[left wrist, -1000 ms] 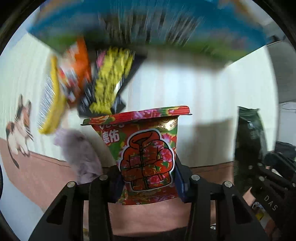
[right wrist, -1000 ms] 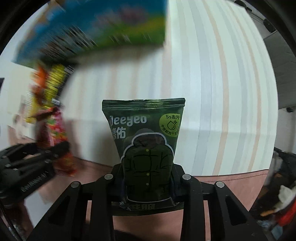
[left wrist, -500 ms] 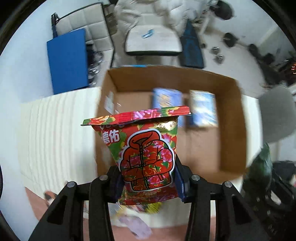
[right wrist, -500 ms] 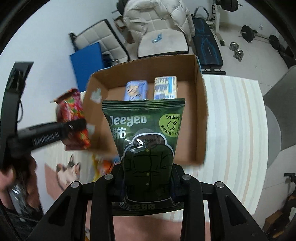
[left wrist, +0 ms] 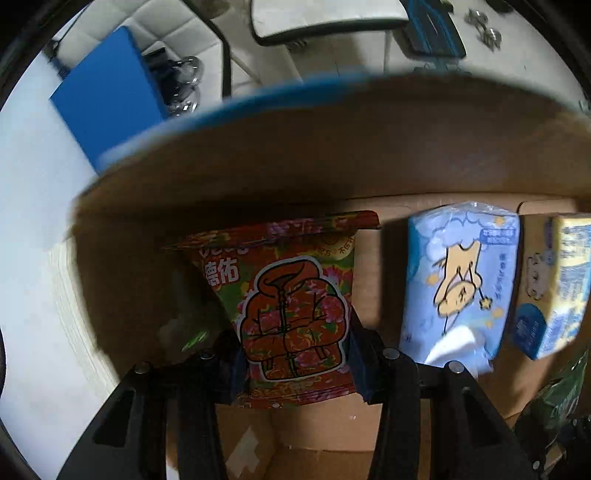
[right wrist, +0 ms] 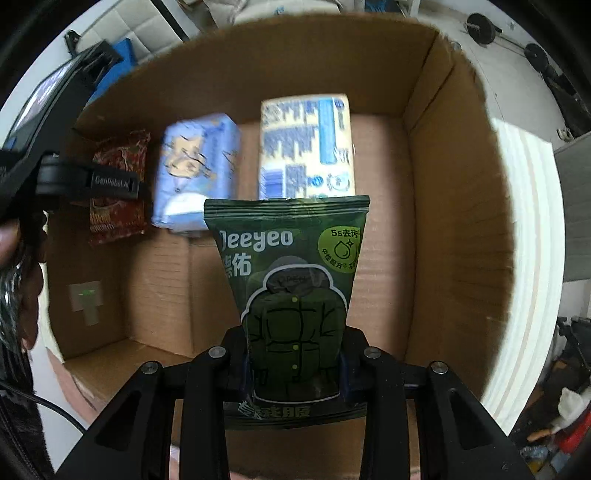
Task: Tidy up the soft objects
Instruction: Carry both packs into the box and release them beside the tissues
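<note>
My left gripper is shut on a red floral wipes pack and holds it low inside the cardboard box, at its far left. The pack also shows in the right wrist view with the left gripper on it. My right gripper is shut on a dark green wipes pack, held above the box's middle. A light blue tissue pack and a yellow-blue tissue pack lie on the box floor, and both show in the right wrist view.
The box stands on a white striped tablecloth. A blue panel and a white chair stand beyond the box. Dumbbells lie on the floor at the far right.
Both grippers have moved forward and down with their packs. The left one has gone from above the box to deep inside it; the right one is now over the box's opening.
</note>
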`<state>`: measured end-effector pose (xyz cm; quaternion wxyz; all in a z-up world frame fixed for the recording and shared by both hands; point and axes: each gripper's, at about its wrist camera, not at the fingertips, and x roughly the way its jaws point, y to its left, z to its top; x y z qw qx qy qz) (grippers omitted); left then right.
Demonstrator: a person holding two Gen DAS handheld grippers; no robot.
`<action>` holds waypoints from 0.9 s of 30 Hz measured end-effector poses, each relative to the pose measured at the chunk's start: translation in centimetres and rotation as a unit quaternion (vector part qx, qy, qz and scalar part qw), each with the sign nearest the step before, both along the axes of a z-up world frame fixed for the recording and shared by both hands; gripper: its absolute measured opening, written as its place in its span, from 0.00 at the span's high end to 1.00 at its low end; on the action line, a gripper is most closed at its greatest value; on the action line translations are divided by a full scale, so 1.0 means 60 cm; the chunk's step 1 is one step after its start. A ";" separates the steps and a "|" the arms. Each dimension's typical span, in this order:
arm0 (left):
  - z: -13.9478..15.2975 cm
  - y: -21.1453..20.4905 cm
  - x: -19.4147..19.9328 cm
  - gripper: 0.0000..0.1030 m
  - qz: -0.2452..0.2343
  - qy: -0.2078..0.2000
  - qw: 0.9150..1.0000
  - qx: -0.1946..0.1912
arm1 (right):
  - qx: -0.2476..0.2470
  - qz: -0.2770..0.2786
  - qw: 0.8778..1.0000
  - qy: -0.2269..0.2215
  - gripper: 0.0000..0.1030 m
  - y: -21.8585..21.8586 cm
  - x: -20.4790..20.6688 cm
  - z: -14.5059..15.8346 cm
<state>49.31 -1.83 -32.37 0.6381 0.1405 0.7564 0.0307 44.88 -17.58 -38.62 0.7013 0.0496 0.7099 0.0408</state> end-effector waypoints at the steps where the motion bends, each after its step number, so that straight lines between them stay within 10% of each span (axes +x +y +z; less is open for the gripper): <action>1: -0.006 -0.005 0.001 0.59 0.000 0.002 1.000 -0.010 | -0.001 0.000 1.000 0.007 0.65 -0.001 0.001 -0.010; 16: -0.006 0.005 0.016 0.56 0.022 0.034 0.996 -0.079 | -0.012 -0.006 0.999 0.048 0.62 0.004 0.028 -0.072; 18: 0.003 0.018 0.026 0.52 0.031 0.028 0.994 -0.096 | -0.007 -0.005 0.999 0.041 0.44 0.007 0.031 -0.062; 21: 0.050 0.033 0.029 0.12 0.020 -0.012 0.995 -0.100 | 0.008 -0.011 1.000 0.022 0.22 0.013 0.034 -0.035; 27: 0.143 0.059 -0.014 0.01 0.034 -0.044 0.986 -0.154 | -0.009 -0.003 1.000 -0.007 0.00 0.033 0.029 0.015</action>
